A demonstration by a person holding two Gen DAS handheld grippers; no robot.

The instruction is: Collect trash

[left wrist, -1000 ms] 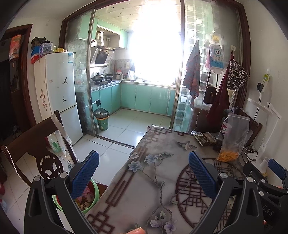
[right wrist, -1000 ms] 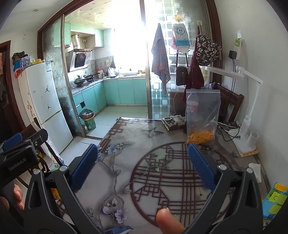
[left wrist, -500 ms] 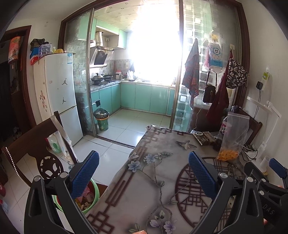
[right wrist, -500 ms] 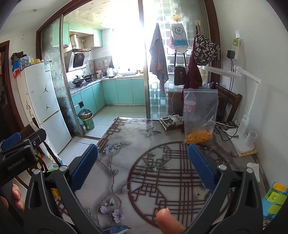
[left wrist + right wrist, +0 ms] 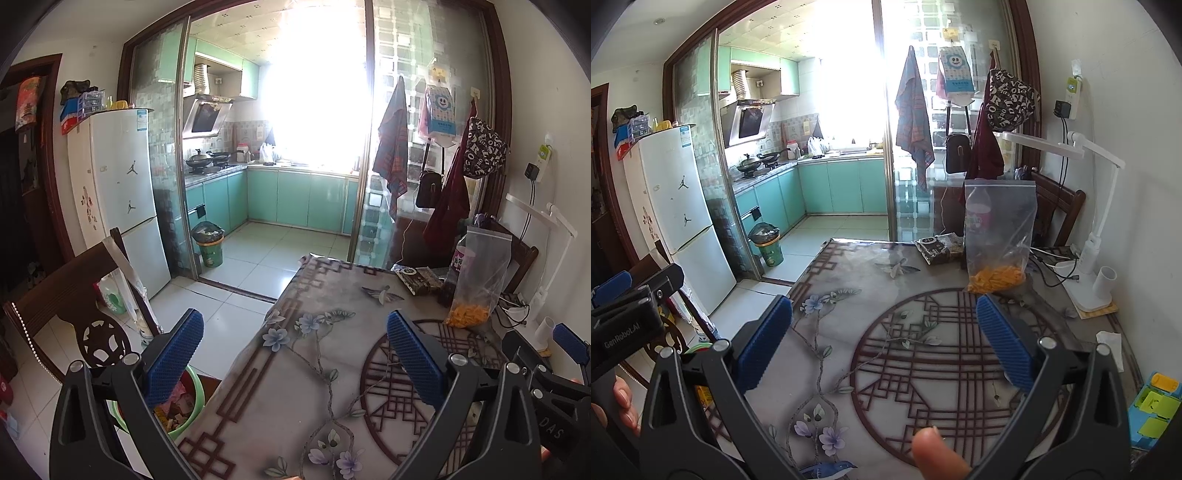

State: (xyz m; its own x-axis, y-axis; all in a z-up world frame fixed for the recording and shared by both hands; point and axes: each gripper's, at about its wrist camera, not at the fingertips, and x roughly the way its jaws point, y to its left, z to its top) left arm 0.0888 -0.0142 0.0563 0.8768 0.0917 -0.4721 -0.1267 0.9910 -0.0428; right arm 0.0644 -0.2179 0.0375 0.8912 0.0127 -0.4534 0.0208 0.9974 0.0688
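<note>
Blue ribbed pads line the fingers (image 5: 173, 354) of the left gripper (image 5: 293, 352), which are spread wide with nothing between them, held over the near left edge of the desk (image 5: 295, 398). The right gripper (image 5: 882, 341) is likewise released, its blue fingers (image 5: 1004, 343) parted and empty above the round lattice pattern printed on the desk cover. A fingertip (image 5: 936, 456) shows at the bottom of the right view, and part of a hand (image 5: 618, 404) at its lower left edge.

On the floor just beside the desk's left edge, partly hidden behind the left gripper, stands a green basin (image 5: 184, 406) holding scraps and wrappers. Near the right edge of the desk lies a crumpled white tissue (image 5: 1112, 347), well apart from both grippers.

Farther back on the desk, a clear zip bag (image 5: 999, 236) with orange pieces at its bottom stands upright, a bottle with a pink label (image 5: 979, 218) behind it. Just beside the bag lies a dark snack packet (image 5: 938, 249). A white desk lamp (image 5: 1097, 229) stands at the right, against the wall.

Beyond the desk, through the sliding glass doorway, a lined trash bin (image 5: 208, 243) stands on the kitchen floor, and a white fridge (image 5: 118, 199) stands at the left.
</note>
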